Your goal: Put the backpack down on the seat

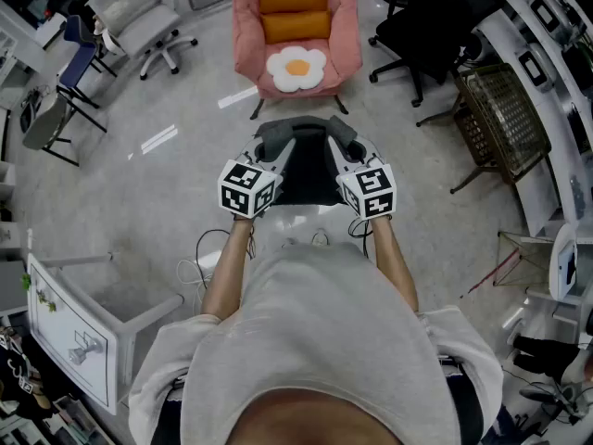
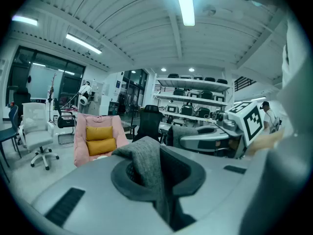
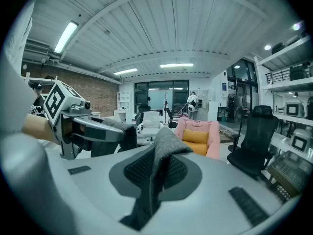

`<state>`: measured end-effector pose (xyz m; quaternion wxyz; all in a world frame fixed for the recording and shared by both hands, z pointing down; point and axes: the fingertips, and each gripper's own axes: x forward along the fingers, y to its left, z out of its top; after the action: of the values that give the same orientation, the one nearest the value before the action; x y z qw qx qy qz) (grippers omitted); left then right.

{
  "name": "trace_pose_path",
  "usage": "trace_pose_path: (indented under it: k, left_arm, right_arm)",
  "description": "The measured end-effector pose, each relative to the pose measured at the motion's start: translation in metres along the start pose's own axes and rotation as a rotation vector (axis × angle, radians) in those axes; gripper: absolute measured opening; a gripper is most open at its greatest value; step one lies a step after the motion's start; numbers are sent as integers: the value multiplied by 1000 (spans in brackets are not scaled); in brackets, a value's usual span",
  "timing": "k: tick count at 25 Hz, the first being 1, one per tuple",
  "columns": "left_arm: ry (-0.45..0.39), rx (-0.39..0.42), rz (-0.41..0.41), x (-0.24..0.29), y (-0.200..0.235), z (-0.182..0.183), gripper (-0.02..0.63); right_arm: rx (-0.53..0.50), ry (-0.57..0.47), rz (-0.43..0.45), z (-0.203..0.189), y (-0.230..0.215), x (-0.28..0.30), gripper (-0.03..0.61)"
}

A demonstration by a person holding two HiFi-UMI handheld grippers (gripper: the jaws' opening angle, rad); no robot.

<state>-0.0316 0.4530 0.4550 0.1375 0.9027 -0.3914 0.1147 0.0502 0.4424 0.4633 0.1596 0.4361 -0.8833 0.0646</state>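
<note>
A dark backpack (image 1: pixel 307 169) with grey straps hangs in front of me, held up between both grippers. My left gripper (image 1: pixel 275 148) is shut on one grey strap (image 2: pixel 146 166), which runs down between its jaws. My right gripper (image 1: pixel 339 144) is shut on the other grey strap (image 3: pixel 160 161) in the same way. The seat is a pink armchair (image 1: pixel 245 35) with two yellow cushions (image 1: pixel 293 11) and an egg-shaped pillow (image 1: pixel 296 68). It stands on the floor just beyond the backpack, also seen as the pink armchair (image 2: pixel 81 142) and pink armchair (image 3: pixel 213 136).
A white office chair (image 1: pixel 137 19) stands at the back left and black office chairs (image 1: pixel 428 24) at the back right. A wire-mesh chair (image 1: pixel 500 111) is to the right. A white frame (image 1: pixel 76 334) and floor cables (image 1: pixel 198 260) lie at my left.
</note>
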Motion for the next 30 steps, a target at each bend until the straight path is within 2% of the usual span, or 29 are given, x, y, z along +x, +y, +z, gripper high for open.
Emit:
trace_pose_path:
  k: [10,16,30]
  left_arm:
    - [1,-18,18,5,-7,-2,37]
    - [4,-27,37,13,-15,-2,36]
    - [5,-76,101,51,-26,-3,36]
  right_arm:
    - [3,11,16,-7,-4,-6,26]
    - [38,4,42,-10,-14,-11,28]
    - [2,7,112,-24,-47,-11,28]
